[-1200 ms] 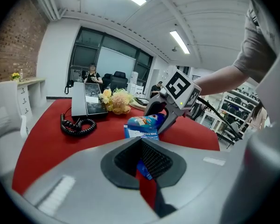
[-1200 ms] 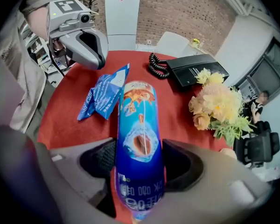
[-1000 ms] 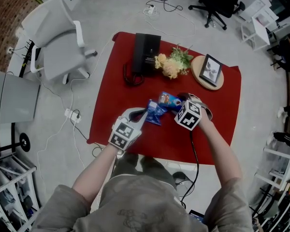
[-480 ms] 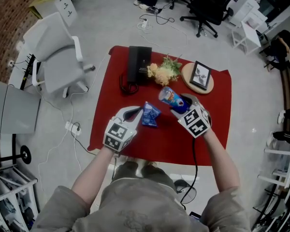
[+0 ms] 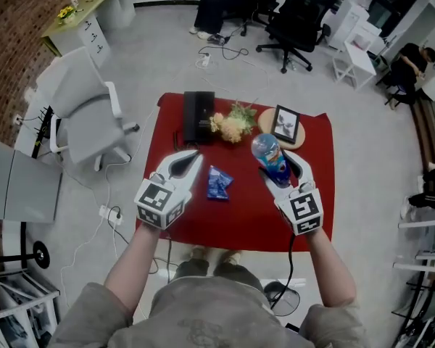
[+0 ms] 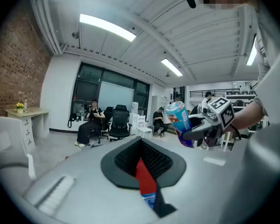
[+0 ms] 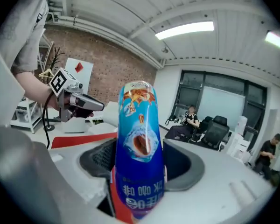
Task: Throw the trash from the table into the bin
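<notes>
My right gripper [image 5: 277,167] is shut on a blue drink can [image 5: 267,153] and holds it upright in the air above the red table [image 5: 312,194]. In the right gripper view the blue drink can [image 7: 139,157] fills the space between the jaws of the right gripper [image 7: 137,174]. A blue snack bag [image 5: 218,183] lies flat on the table between the two grippers. My left gripper [image 5: 183,165] hovers to the left of the bag, apart from it, with its jaws together on nothing. In the left gripper view, the left gripper [image 6: 147,183] shows only red cloth and a bit of blue through its narrow slit.
At the table's far side stand a black box [image 5: 198,116], a bunch of flowers [image 5: 232,124] and a framed picture on a round wooden board [image 5: 284,124]. A grey office chair [image 5: 87,104] is left of the table. Cables lie on the floor. People sit far off. No bin shows.
The can has left the table and risen in my right gripper. My left gripper has drawn back left from the snack bag. Both grippers are higher and nearer to me.
</notes>
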A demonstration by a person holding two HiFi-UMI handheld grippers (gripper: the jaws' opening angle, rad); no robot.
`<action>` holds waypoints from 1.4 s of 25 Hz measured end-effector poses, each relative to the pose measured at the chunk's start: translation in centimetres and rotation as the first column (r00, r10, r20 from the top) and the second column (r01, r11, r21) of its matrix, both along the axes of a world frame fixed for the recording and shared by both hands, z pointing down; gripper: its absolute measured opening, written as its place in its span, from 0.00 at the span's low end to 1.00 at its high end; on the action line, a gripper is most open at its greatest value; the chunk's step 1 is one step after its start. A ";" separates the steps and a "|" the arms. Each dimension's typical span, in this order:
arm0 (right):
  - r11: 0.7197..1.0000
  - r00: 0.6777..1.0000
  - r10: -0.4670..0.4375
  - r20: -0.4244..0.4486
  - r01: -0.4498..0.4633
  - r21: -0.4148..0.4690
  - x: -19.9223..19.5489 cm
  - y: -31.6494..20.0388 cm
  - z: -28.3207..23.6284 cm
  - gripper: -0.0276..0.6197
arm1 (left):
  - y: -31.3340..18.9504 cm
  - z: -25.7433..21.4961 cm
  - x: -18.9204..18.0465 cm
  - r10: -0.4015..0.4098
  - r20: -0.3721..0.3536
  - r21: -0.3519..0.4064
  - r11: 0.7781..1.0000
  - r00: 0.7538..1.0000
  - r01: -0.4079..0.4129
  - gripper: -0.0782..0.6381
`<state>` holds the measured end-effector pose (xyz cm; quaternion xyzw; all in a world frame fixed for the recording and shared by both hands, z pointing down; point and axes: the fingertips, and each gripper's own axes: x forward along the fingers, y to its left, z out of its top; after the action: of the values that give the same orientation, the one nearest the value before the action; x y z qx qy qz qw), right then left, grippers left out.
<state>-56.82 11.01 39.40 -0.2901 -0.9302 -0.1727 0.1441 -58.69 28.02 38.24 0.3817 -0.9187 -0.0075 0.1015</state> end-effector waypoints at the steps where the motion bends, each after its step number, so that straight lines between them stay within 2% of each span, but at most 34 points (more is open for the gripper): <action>1: 0.999 0.999 0.019 0.025 -0.018 -0.027 0.4 -0.3 -1.2 0.49 | 0.0 -1.0 0.2 0.005 0.017 0.007 1.000 1.000 -0.005 0.12; 7: 0.970 0.970 0.166 0.177 -0.128 -0.204 3.2 -2.1 -7.3 0.49 | -0.8 -5.8 1.5 0.040 0.122 0.023 0.999 0.992 -0.043 0.12; 12: 0.943 0.952 0.216 0.215 -0.147 -0.298 6.6 -2.2 -9.5 0.49 | -0.9 -9.9 3.7 0.046 0.160 0.097 0.993 0.986 -0.062 0.12; 18: 0.906 0.932 0.270 0.241 -0.161 -0.392 9.9 -2.5 -10.6 0.49 | -0.9 -9.9 5.9 0.054 0.175 0.081 0.994 0.983 -0.068 0.12; 23: 0.899 0.922 0.293 0.254 -0.175 -0.401 11.9 -2.4 -10.5 0.49 | -0.3 -9.6 7.0 0.044 0.130 0.141 0.988 0.991 -0.062 0.12; 35: 0.896 0.920 0.296 0.256 -0.174 -0.410 12.0 -1.3 -11.0 0.49 | 0.2 -9.6 7.2 0.057 0.166 0.097 0.993 0.984 -0.074 0.12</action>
<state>-44.78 9.69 28.44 -0.1654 -0.9852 -0.0145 -0.0434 -51.45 28.25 28.67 0.4158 -0.9092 -0.0201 0.0066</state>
